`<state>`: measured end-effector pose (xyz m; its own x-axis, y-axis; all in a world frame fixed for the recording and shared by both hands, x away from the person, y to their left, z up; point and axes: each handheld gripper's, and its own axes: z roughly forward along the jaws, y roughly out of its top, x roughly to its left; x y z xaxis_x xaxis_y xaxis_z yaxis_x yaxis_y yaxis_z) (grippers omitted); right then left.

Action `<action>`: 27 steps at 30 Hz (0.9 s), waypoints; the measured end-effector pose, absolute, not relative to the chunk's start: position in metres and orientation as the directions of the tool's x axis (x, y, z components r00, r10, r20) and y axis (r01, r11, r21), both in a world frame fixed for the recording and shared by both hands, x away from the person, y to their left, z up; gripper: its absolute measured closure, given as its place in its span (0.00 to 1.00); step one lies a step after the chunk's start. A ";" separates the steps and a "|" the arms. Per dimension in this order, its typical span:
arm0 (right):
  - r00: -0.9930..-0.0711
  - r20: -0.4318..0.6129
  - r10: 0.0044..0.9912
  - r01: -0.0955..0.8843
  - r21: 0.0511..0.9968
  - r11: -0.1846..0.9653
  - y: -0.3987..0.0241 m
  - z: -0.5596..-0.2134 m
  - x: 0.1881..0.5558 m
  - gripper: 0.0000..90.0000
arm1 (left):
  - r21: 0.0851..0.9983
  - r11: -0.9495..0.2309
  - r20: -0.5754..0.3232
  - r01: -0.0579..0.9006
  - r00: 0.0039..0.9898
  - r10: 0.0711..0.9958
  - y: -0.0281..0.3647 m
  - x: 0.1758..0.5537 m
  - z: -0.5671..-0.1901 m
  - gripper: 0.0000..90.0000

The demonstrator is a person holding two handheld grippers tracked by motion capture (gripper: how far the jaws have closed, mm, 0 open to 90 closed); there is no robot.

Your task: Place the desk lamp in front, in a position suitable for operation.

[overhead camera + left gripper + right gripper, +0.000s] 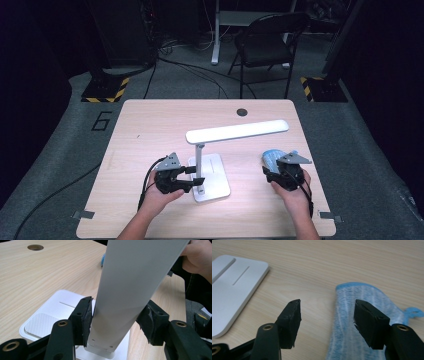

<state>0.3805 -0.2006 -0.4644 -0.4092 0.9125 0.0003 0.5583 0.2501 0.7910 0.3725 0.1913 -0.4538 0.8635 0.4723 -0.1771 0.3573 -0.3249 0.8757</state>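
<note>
Left gripper clamps the white lamp's post between both pads above the base. Right gripper gapes wide, empty, the blue cloth lying just beneath its far jaw.

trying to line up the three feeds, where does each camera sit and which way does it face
High view: above the person's side, facing forward and down on the table; both forearms, left gripper, right gripper.
Left gripper view: rides the left gripper, facing along its fingers at the lamp stem between them; the other hand shows.
Right gripper view: rides the right gripper, facing down over its open fingers at the blue cloth.
Shared: both gripper views show the lamp's base.
</note>
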 end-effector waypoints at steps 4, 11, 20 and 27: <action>-0.373 -0.034 0.927 0.563 0.786 0.256 -0.211 -0.463 0.386 0.43 | 0.873 -0.323 -0.187 0.367 0.861 0.473 0.191 0.372 -0.454 0.52; -0.316 -0.048 0.947 0.604 0.760 0.240 -0.224 -0.476 0.393 0.43 | 0.872 -0.324 -0.189 0.366 0.863 0.469 0.193 0.373 -0.454 0.52; -0.279 -0.012 0.960 0.660 0.724 0.201 -0.229 -0.499 0.400 0.46 | 0.877 -0.323 -0.181 0.357 0.865 0.467 0.192 0.373 -0.451 0.51; -0.296 -0.036 0.954 0.678 0.696 0.237 -0.225 -0.503 0.402 0.57 | 0.883 -0.322 -0.169 0.341 0.872 0.460 0.193 0.373 -0.442 0.50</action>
<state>0.4023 -0.2246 -0.5033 -0.2964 0.9544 -0.0361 0.6782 0.2369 0.6957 0.3731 0.1932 -0.4416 0.8716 0.4603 -0.1686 0.3409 -0.3222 0.8832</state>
